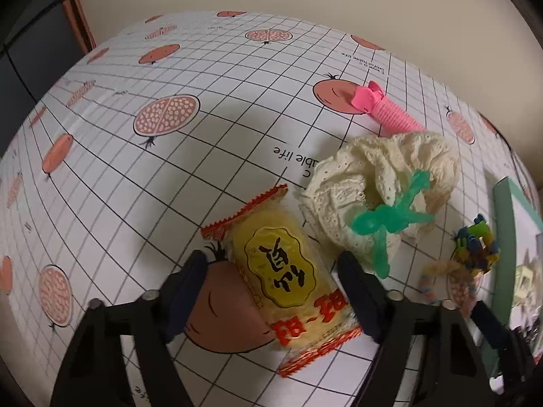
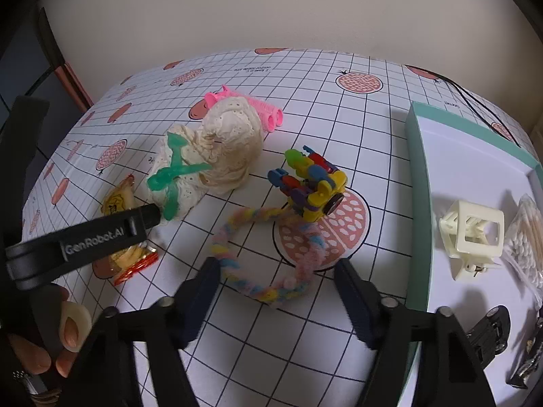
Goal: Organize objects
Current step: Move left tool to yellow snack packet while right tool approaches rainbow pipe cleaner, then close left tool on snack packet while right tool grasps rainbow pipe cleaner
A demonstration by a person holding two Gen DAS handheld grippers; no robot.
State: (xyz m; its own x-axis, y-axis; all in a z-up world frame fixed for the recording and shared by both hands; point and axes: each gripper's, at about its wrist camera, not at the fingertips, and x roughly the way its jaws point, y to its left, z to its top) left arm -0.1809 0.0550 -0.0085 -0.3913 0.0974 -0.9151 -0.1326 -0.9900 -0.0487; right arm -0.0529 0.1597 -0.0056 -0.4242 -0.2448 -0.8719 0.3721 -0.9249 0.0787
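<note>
Pomegranate tablecloth (image 2: 373, 129), box (image 2: 417, 183) at three o'clock partly filled.
We've both grippers released: left gripper (image 1: 271, 291) straddling snack packet (image 1: 288, 278), right gripper (image 2: 275, 291) over chenille braid (image 2: 271, 264); five items remain.

A yellow snack packet (image 1: 285, 278) with red crimped ends lies flat and slantwise between the left jaws, touching neither. Just beyond the left gripper's right jaw sits a crumpled cream lace cloth (image 1: 380, 183) with a green stretchy figure (image 1: 387, 220) draped on it. A pastel fuzzy loop (image 2: 268, 257) lies flat between the right jaws; beyond it stands a colourful block toy (image 2: 312, 183). Farther back lies a pink hair roller (image 2: 258, 105).
</note>
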